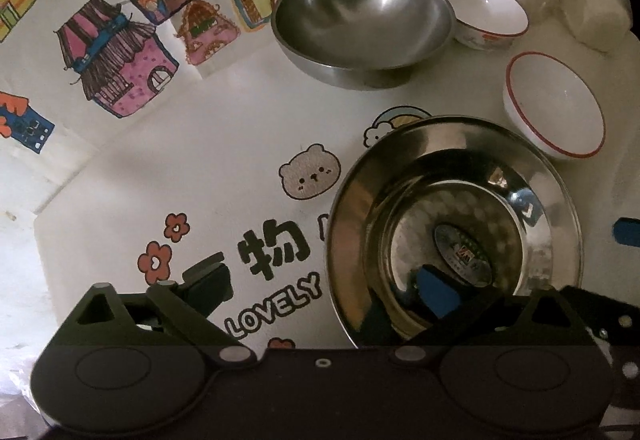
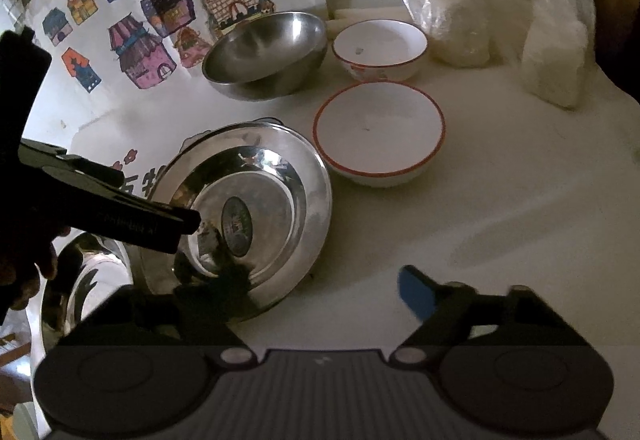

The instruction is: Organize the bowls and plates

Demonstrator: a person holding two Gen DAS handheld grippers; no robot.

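The steel plate (image 1: 452,224) sits on the table (image 2: 500,208), near its middle, label sticker at its centre, with a red-rimmed white bowl (image 2: 378,134) just beside its far right edge. Behind that bowl stands a second white bowl (image 2: 380,48), and left of it a deep steel bowl (image 2: 264,52), tilted on its base. Your left gripper (image 1: 320,288) hangs over the plate's near left rim, fingers spread wide: one finger lies outside the rim, the blue-padded one over the plate's well; whether either touches the metal, you cannot tell. Your right gripper (image 2: 312,288) points down at the plate's near right edge, fingers spread, nothing pinched. The tabletop is pale, printed with a bear (image 1: 310,176), red flowers and the word LOVELY. Sheets of coloured house drawings (image 1: 120,40) lie at the far left. Clear bags of white material (image 2: 500,8) crowd the far right corner.
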